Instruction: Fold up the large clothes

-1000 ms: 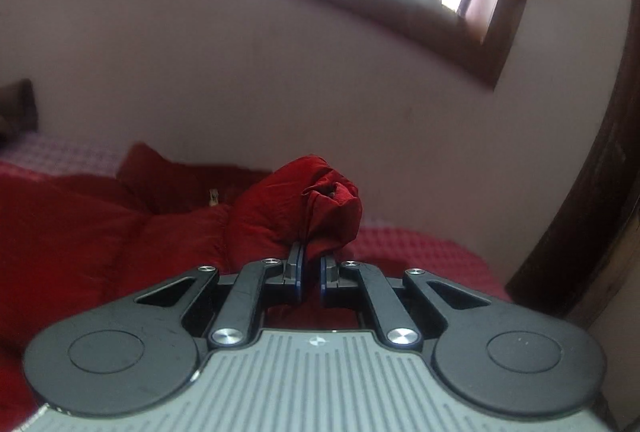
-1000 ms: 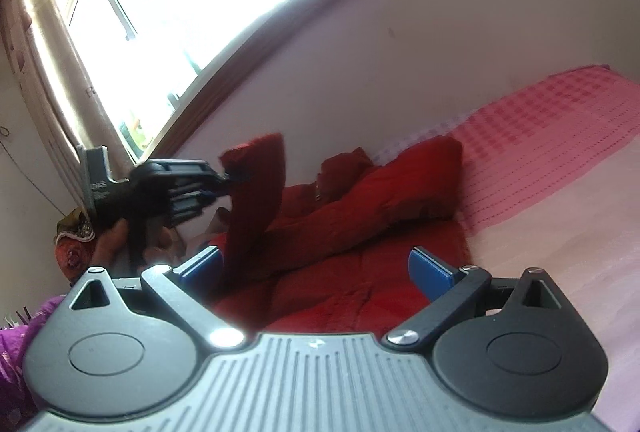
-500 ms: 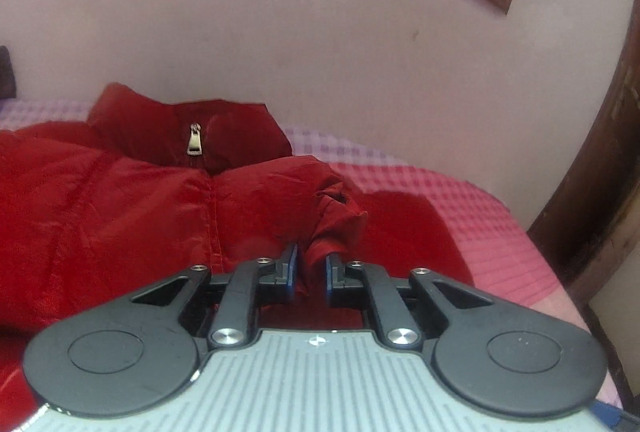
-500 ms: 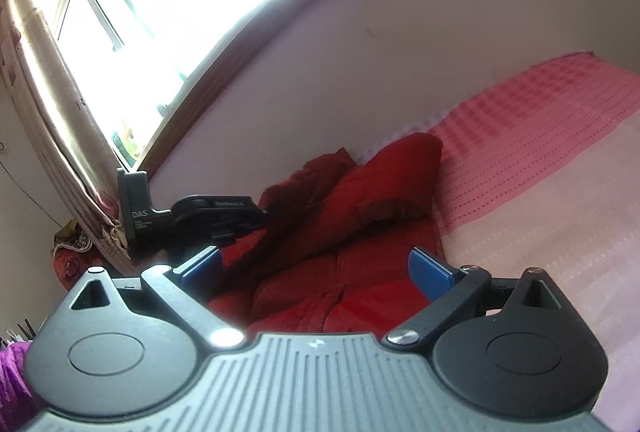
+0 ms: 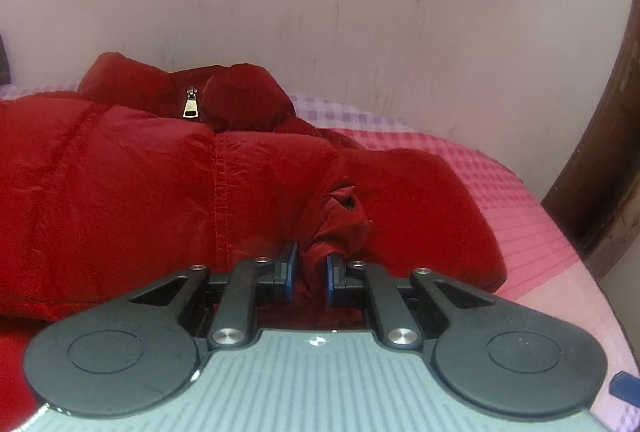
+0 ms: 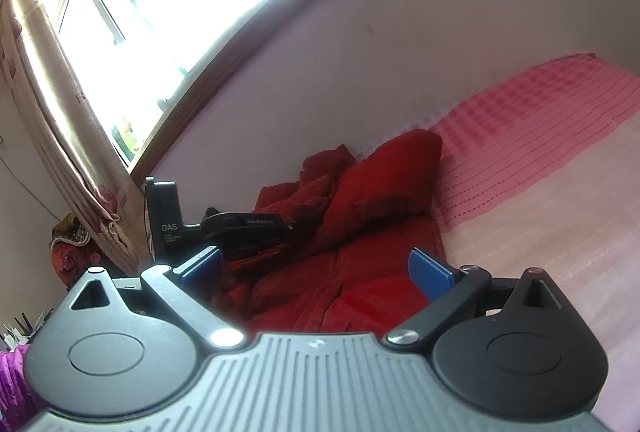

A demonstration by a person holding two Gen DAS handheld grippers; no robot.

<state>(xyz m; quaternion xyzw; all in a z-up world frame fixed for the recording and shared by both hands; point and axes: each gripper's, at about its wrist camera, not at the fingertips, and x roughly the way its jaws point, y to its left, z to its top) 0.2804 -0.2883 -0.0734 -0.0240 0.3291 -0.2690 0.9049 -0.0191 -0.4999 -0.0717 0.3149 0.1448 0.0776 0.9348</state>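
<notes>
Pinching a bunched sleeve cuff [image 5: 340, 220], your left gripper [image 5: 308, 272] holds the soft, puffy, slippery red jacket [image 5: 140, 183] on the pink bed [image 6: 540, 191]; your right gripper [image 6: 316, 272] gapes empty, so grab seams.

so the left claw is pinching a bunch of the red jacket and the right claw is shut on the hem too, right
Not quite. The left claw does pinch a bunch of the red jacket, but the right claw is wide open with nothing gripped, as the right wrist view shows.
</notes>
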